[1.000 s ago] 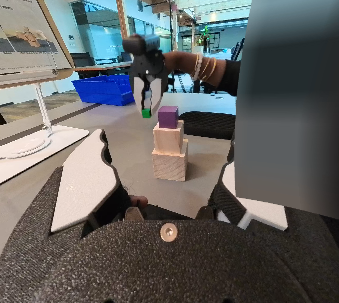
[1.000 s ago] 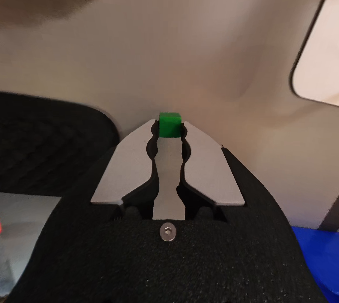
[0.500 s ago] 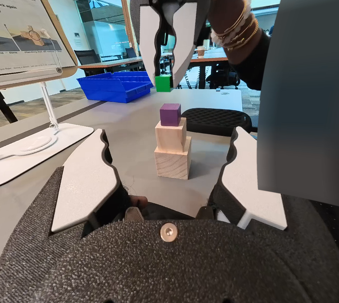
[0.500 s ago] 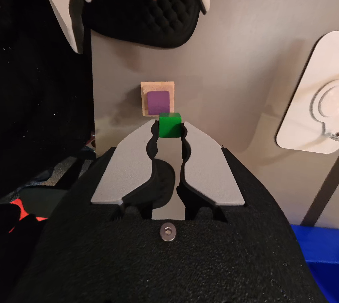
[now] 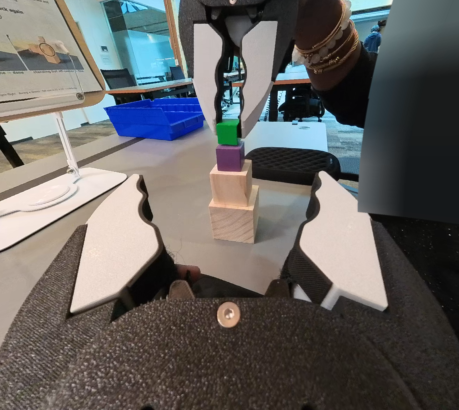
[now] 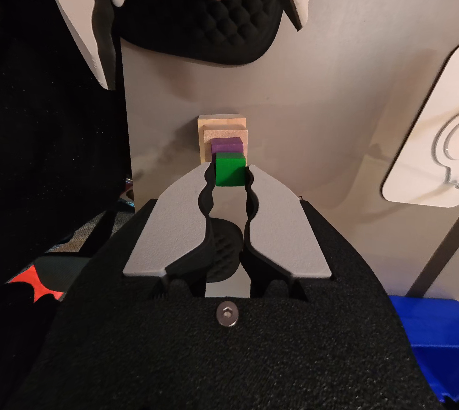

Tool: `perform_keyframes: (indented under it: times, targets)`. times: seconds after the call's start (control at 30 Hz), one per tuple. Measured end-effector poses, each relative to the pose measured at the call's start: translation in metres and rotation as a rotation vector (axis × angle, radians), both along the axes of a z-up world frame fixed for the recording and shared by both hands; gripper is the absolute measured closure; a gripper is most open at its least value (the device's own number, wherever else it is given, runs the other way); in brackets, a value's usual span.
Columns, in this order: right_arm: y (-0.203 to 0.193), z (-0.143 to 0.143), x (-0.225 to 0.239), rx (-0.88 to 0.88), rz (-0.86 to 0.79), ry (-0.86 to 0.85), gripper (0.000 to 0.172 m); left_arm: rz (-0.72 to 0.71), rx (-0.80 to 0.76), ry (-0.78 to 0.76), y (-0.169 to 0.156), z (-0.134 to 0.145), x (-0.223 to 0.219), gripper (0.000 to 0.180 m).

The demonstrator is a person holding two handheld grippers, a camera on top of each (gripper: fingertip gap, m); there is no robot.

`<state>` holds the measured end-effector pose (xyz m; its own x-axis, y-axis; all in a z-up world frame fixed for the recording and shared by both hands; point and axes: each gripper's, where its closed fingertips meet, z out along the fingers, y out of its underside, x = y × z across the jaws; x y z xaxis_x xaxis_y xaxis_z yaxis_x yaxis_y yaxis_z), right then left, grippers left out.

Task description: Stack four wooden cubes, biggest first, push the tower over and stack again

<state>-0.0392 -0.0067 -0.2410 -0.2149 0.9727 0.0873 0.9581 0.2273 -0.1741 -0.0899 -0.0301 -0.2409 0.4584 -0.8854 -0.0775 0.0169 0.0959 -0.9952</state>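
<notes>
At the left of the left wrist view a white stand base point(image 5: 49, 197) lay on the grey worktop point(image 5: 173, 174), with a blue bin point(image 5: 154, 120) behind it. The left gripper point(image 5: 229, 202) filled the bottom of the frame, its fingers point(image 5: 119, 231) spread wide around nothing. In the centre stood a large wooden cube point(image 5: 233, 221), a smaller wooden cube point(image 5: 229, 187) and a purple cube point(image 5: 228, 158), stacked. From the top of the frame the right gripper point(image 5: 228, 127) pinched a green cube point(image 5: 227, 134) between both fingers, its underside on or just above the purple one. A black padded rest point(image 5: 290, 164) lay to the right.
</notes>
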Motion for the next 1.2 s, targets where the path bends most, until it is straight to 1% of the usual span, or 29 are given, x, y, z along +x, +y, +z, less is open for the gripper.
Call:
perform_keyframes:
  times: [0.6, 0.73, 0.87, 0.93, 1.0, 1.1, 1.13, 1.2]
  targets:
    - [0.002, -0.002, -0.003, 0.0, -0.015, 0.006, 0.149, -0.001, 0.001, -0.003, 0.0, 0.001, 0.0, 0.059]
    - [0.0, -0.002, -0.003, -0.009, -0.011, 0.013, 0.144, 0.0, 0.0, -0.003, 0.0, 0.001, 0.0, 0.059]
    - [-0.002, 0.004, -0.003, -0.012, -0.009, 0.052, 0.133, -0.001, 0.0, -0.004, 0.0, 0.001, 0.0, 0.06]
    - [0.0, 0.014, -0.004, -0.01, -0.023, 0.125, 0.128, -0.001, 0.001, -0.005, 0.0, 0.001, 0.0, 0.06]
    - [0.004, 0.028, -0.004, -0.008, -0.048, 0.247, 0.121, -0.001, 0.002, -0.005, 0.0, 0.001, 0.0, 0.06]
    - [0.013, 0.053, -0.001, -0.004, -0.1, 0.514, 0.102, -0.002, 0.001, -0.005, 0.0, 0.001, 0.0, 0.06]
    - [0.018, 0.06, 0.002, 0.007, -0.123, 0.607, 0.093, -0.001, 0.002, -0.005, 0.0, 0.001, 0.0, 0.06]
    - [0.029, 0.068, 0.014, 0.047, -0.175, 0.756, 0.082, 0.0, 0.004, -0.004, 0.0, 0.001, 0.0, 0.06]
